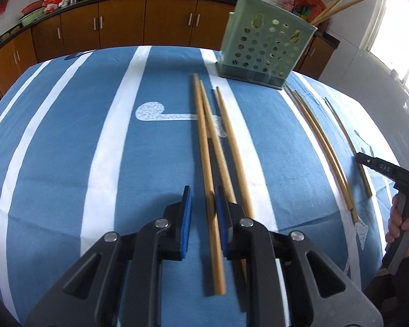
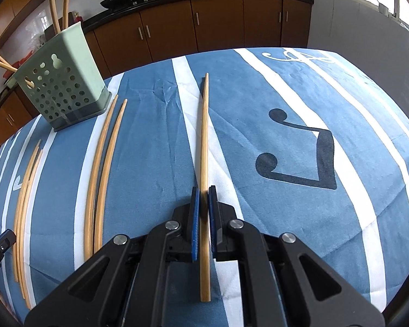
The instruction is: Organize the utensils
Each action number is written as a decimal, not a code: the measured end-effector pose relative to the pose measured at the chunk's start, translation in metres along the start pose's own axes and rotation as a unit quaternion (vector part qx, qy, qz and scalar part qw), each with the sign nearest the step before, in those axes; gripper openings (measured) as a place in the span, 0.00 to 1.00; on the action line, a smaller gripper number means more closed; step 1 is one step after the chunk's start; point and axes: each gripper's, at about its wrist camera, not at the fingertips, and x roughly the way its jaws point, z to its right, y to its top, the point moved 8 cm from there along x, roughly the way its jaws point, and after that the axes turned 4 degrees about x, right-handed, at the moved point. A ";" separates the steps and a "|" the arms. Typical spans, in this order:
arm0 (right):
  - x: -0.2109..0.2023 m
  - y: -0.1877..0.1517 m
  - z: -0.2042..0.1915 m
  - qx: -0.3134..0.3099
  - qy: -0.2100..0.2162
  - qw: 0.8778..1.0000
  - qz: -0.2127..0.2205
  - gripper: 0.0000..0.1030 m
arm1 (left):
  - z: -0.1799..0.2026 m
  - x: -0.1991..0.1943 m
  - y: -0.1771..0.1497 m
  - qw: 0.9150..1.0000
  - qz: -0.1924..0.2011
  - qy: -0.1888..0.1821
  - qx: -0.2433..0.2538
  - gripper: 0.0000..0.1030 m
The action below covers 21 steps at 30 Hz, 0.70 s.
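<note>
My left gripper is open, its blue pads on either side of one wooden chopstick that lies on the blue striped cloth; two more chopsticks lie just right of it. My right gripper is shut on a single chopstick that runs forward between the pads. A green perforated utensil holder stands at the far side and holds several chopsticks; it also shows in the right wrist view.
Two chopsticks lie between the grippers, also seen in the left wrist view. The right gripper's body shows at the left view's right edge. The table ends before brown kitchen cabinets.
</note>
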 end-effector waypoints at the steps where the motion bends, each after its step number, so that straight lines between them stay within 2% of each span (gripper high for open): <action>1: 0.000 0.000 -0.001 -0.002 -0.001 1.000 0.001 0.07 | -0.001 -0.001 0.001 1.000 0.000 0.002 0.001 0.17; 5: 0.000 -0.001 -0.003 -0.014 -0.004 1.000 0.002 0.07 | 0.003 0.001 0.002 0.999 0.005 0.028 0.020 0.17; 8: -0.001 -0.003 -0.005 -0.021 -0.004 1.000 0.004 0.07 | 0.000 0.004 0.006 0.998 0.010 0.051 0.027 0.08; 15: 0.002 0.000 -0.010 -0.037 0.001 0.999 0.005 0.08 | -0.055 0.013 0.031 0.996 0.012 0.085 -0.038 0.08; 21: 0.009 0.004 -0.029 -0.075 0.012 0.997 0.011 0.07 | -0.082 0.020 0.047 0.996 0.017 0.069 -0.062 0.09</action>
